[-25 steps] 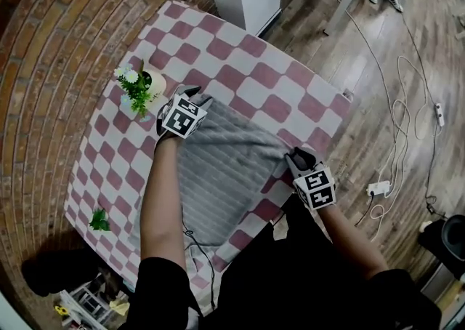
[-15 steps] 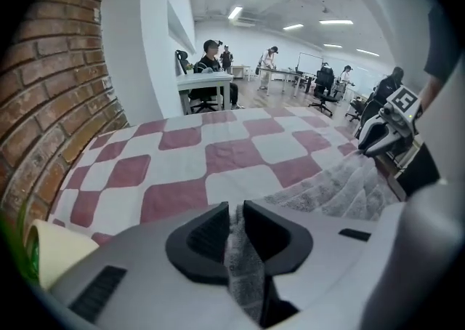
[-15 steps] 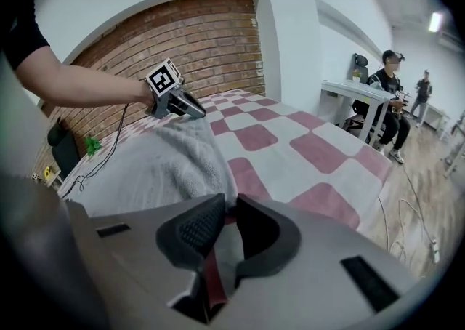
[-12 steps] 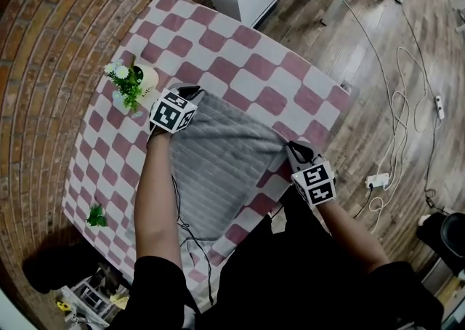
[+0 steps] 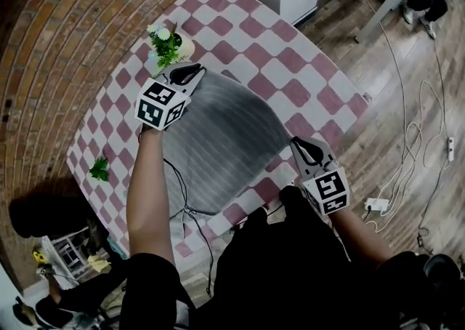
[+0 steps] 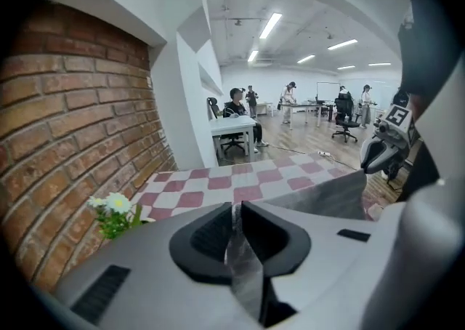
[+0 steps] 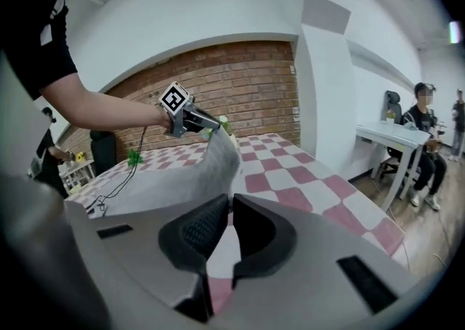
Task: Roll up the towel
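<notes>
Checkered surface carries a flower pot at far left. Left claw, just closed, pinches the towel by its far-left corner. Right claw, likewise just closed, pinches the far-right corner. Both hold that edge lifted, probably to start rolling nearward.

The table is being viewed steeply from overhead by the head view and skimmed closely by both gripper views; the towel is being shared.
</notes>
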